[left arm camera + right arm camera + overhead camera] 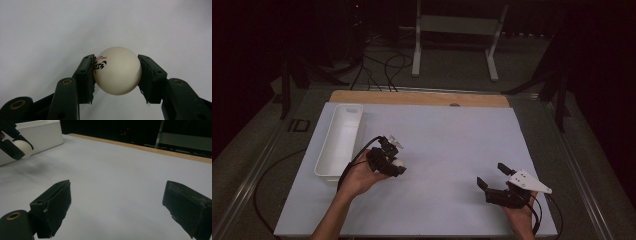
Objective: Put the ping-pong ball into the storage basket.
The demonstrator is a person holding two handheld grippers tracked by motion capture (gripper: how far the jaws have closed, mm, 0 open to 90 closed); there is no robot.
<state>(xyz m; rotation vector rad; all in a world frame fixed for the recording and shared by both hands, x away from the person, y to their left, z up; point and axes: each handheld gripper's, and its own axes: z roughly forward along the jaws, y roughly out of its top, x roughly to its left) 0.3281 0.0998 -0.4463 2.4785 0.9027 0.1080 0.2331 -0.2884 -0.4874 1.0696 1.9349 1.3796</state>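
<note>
Clamped between the two black pads of the left gripper (pixel 116 72): a white ball (pixel 117 71), small and round, like a table tennis ball. Printed on the ball's left side, close to one pad: some black marks with a row of tiny red letters above them. Too small and too tilted to read. No other writing to be seen anywhere.

Seen from the high view, held just above the big white mat (pixel 447 150), left of the middle, in the left gripper (pixel 398 165). Ball (pixel 398 163) a pale spot at its tip. Just beside a long white bin (pixel 339 140) at the mat's left edge, but not touching it and not over it. A black cable trailing back from that hand.

Over near the right front corner of the mat: the right gripper (pixel 493 176), well apart from the ball. Jaws spread wide with nothing between them, only bare mat, as seen past its own pads (pixel 53 206) in the right gripper view. Far off in the top left corner of that same view: the ball (pixel 23 147) again, pinched in the other claw, in front of the white bin (pixel 42 133).

Behind the mat: a strip of brown wood (pixel 419 98) along the far edge.
</note>
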